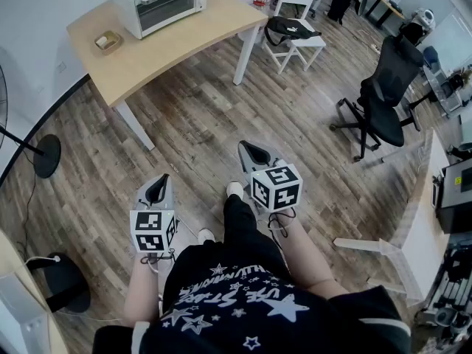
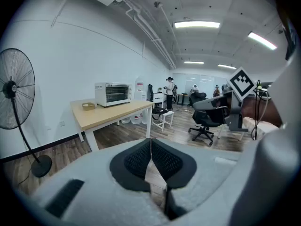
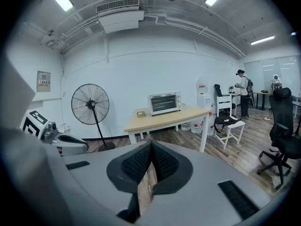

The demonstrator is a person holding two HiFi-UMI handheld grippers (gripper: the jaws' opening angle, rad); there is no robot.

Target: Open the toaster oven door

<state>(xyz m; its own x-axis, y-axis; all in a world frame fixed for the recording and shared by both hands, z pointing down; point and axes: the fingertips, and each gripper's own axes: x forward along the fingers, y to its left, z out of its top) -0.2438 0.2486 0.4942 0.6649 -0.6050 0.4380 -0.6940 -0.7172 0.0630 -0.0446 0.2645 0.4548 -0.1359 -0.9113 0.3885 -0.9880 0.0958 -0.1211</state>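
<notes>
A white toaster oven (image 1: 160, 4) stands with its glass door closed at the far end of a light wooden table (image 1: 184, 43). It also shows small in the left gripper view as the toaster oven (image 2: 112, 93) and in the right gripper view as the toaster oven (image 3: 165, 102). Both grippers hang over the wooden floor, well short of the table. My left gripper (image 1: 158, 188) is shut and empty, its tips (image 2: 150, 142) meeting. My right gripper (image 1: 254, 152) is shut too, with nothing between its tips (image 3: 151, 145).
A small brown tray (image 1: 108, 41) lies on the table left of the oven. A white chair with a black bag (image 1: 293, 26) stands right of the table, a black office chair (image 1: 383, 94) further right. A standing fan's base (image 1: 46, 155) sits at the left.
</notes>
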